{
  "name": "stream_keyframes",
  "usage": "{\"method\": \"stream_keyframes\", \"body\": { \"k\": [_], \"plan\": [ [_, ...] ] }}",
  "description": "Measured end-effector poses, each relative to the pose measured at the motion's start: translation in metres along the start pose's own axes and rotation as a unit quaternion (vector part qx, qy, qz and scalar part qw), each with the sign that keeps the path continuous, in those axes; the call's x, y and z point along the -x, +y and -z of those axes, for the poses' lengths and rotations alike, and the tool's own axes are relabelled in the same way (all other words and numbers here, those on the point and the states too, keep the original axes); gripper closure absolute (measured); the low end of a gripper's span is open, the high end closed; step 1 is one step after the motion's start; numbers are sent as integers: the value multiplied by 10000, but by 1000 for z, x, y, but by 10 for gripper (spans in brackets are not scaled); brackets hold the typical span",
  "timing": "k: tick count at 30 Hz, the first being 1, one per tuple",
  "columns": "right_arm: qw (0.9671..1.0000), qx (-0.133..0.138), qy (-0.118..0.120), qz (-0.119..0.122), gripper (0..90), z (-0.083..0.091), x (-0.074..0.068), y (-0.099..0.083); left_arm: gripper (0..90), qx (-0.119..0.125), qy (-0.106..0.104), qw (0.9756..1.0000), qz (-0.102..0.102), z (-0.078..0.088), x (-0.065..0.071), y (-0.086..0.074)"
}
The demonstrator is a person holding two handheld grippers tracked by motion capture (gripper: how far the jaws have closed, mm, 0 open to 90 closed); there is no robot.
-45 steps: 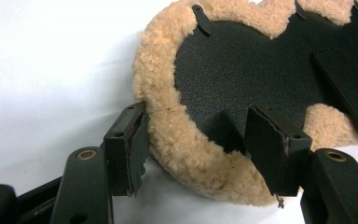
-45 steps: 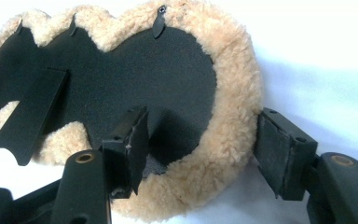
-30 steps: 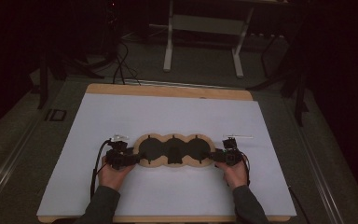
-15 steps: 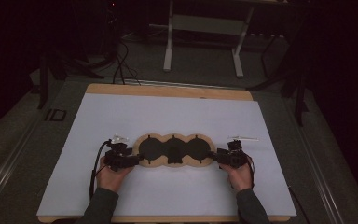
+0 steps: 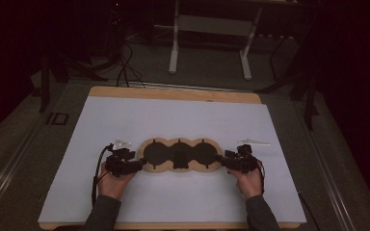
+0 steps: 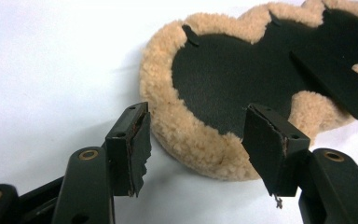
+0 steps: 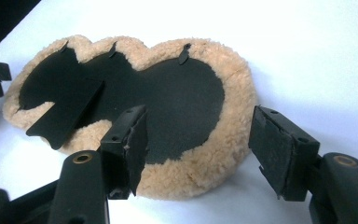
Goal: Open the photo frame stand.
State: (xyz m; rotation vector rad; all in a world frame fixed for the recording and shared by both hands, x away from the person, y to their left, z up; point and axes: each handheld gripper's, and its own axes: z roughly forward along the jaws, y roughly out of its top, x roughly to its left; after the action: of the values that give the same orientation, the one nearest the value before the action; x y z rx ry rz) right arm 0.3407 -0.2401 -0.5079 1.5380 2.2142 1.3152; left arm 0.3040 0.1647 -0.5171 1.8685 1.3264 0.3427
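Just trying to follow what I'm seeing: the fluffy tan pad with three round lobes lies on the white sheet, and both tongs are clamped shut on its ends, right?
Not quite. The fluffy pad does lie on the white sheet, but the left tongs and right tongs stand open at its ends, with gaps beside the pads, as both gripper views show.

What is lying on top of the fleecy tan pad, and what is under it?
On the fleecy tan pad lies a black three-lobed sheet with a black strap across its middle. Under the pad is the white table cover; the pad's underside is hidden.
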Motion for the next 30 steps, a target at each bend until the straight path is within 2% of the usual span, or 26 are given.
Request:
{"method": "stream_keyframes", "body": {
  "k": [2,5,8,12,17,22,26,30],
  "plan": [
    [10000,-2,-45,40,369,1,-1,1,421,33,7,10000,12,2,-1,0],
    [9994,12,-244,242,369,5,-4,1,421,168,-160,9996,151,6,-2,1],
    [9990,58,-309,310,368,10,-4,2,424,257,-166,9995,102,10,0,3],
    [9988,77,-324,358,393,15,-6,2,424,347,-174,9992,-43,15,5,7],
    [9966,-78,-449,684,407,19,-12,-4,424,457,-207,9986,-194,21,11,11],
    [9951,-152,-528,817,436,24,-13,-8,424,481,-279,9979,-327,24,15,12],
    [9959,-117,-476,759,447,26,-11,-12,422,551,-302,9972,-409,25,20,13],
    [9969,-108,-379,688,439,27,-11,-14,422,647,-458,9945,-681,26,26,13]
  ]
}}
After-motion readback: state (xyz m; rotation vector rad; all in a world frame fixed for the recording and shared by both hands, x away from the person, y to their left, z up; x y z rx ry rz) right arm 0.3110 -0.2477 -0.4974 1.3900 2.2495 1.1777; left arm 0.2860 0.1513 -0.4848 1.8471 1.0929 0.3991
